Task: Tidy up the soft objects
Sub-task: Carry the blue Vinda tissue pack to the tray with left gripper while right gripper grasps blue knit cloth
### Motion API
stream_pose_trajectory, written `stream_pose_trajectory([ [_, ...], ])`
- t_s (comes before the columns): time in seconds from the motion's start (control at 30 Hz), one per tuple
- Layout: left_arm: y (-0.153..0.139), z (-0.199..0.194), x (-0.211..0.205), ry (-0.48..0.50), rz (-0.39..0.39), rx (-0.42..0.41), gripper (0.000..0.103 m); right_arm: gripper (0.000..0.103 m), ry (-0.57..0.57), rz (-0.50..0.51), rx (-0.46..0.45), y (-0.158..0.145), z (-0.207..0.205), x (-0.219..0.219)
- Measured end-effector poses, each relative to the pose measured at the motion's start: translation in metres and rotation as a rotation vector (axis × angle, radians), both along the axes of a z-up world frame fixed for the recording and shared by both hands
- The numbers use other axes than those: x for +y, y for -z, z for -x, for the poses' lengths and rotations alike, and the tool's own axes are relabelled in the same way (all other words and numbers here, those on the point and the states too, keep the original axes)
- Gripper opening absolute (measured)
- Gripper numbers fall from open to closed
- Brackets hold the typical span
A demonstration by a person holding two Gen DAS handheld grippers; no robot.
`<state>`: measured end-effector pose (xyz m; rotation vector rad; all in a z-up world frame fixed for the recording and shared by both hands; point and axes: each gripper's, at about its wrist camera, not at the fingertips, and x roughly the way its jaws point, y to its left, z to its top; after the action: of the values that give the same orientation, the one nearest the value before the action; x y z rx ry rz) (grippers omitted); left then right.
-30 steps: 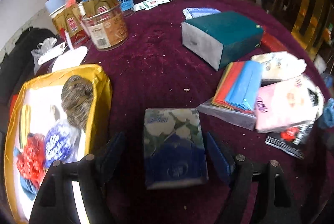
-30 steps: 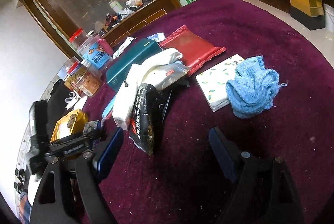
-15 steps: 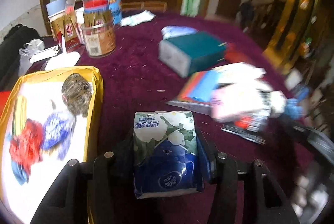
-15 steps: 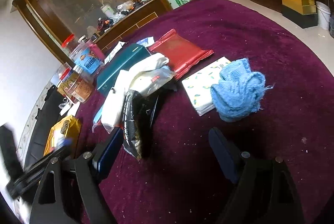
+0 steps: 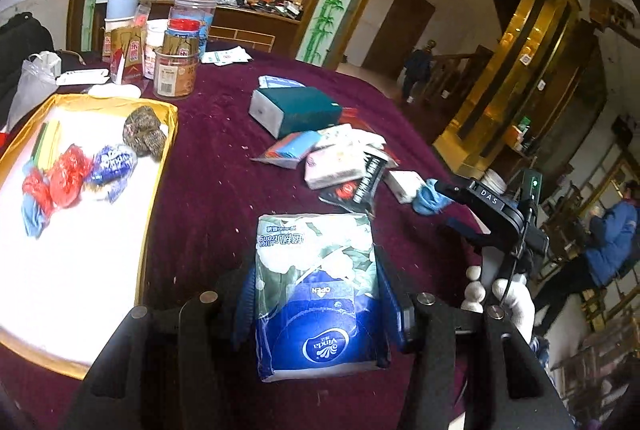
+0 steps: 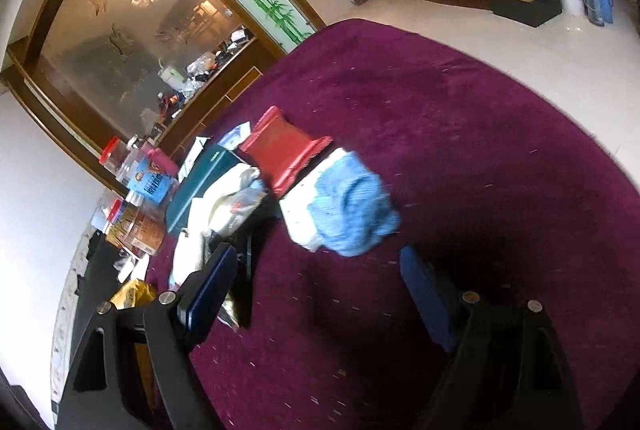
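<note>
The left gripper [image 5: 316,304] is clamping the tissue pack [image 5: 318,294]; the right gripper [image 6: 320,274], jaws wide, is facing the blue cloth [image 6: 352,209] at 12 o'clock.

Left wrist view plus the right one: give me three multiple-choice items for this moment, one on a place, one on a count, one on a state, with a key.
1. Where does the brownish scouring ball lie?
A. in the gold-rimmed tray
B. on the teal box
C. under the blue cloth

2. How many red crinkly bundles lie in the gold-rimmed tray?
A. none
B. two
C. five

3. What is the state of the left gripper?
A. open over bare cloth
B. shut on the Vinda tissue pack
C. shut on a jar

Key:
1 A, the ball sits at the tray's far corner.
2 B, two red bundles lie side by side next to a blue-white one.
3 B, both pads press the sides of the Vinda tissue pack; the right gripper stands open short of the blue cloth.
</note>
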<state>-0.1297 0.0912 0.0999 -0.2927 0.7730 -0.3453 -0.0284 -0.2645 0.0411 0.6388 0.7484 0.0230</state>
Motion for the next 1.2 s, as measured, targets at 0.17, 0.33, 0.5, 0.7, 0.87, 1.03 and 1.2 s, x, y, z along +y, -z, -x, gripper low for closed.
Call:
stream_pose_trajectory([
  [0.17, -0.004, 0.014, 0.018, 0.003, 0.052, -0.027, 0.055, 0.083, 0.006, 0.055, 0.048, -0.012, 0.003, -0.018],
  [0.33, -0.004, 0.026, 0.039, -0.022, 0.082, -0.044, 0.055, 0.083, -0.004, 0.143, 0.084, -0.017, -0.007, -0.022],
  [0.5, -0.002, 0.036, 0.062, -0.074, 0.083, -0.042, 0.055, 0.083, -0.074, 0.231, 0.155, -0.005, -0.037, -0.008],
  [0.7, -0.005, 0.05, 0.085, -0.146, 0.068, -0.048, 0.055, 0.059, -0.106, 0.291, 0.177, 0.008, -0.064, 0.01],
  [0.87, -0.008, 0.06, 0.111, -0.227, 0.045, -0.059, 0.056, 0.041, -0.12, 0.268, 0.164, 0.004, -0.057, 0.004],
  [1.03, -0.002, 0.062, 0.148, -0.348, -0.006, -0.041, 0.056, 0.041, -0.131, 0.221, 0.118, -0.012, -0.031, -0.005],
  [1.2, 0.015, 0.053, 0.177, -0.428, -0.082, 0.015, 0.056, 0.042, -0.232, 0.184, 0.048, -0.042, -0.007, 0.022],
])
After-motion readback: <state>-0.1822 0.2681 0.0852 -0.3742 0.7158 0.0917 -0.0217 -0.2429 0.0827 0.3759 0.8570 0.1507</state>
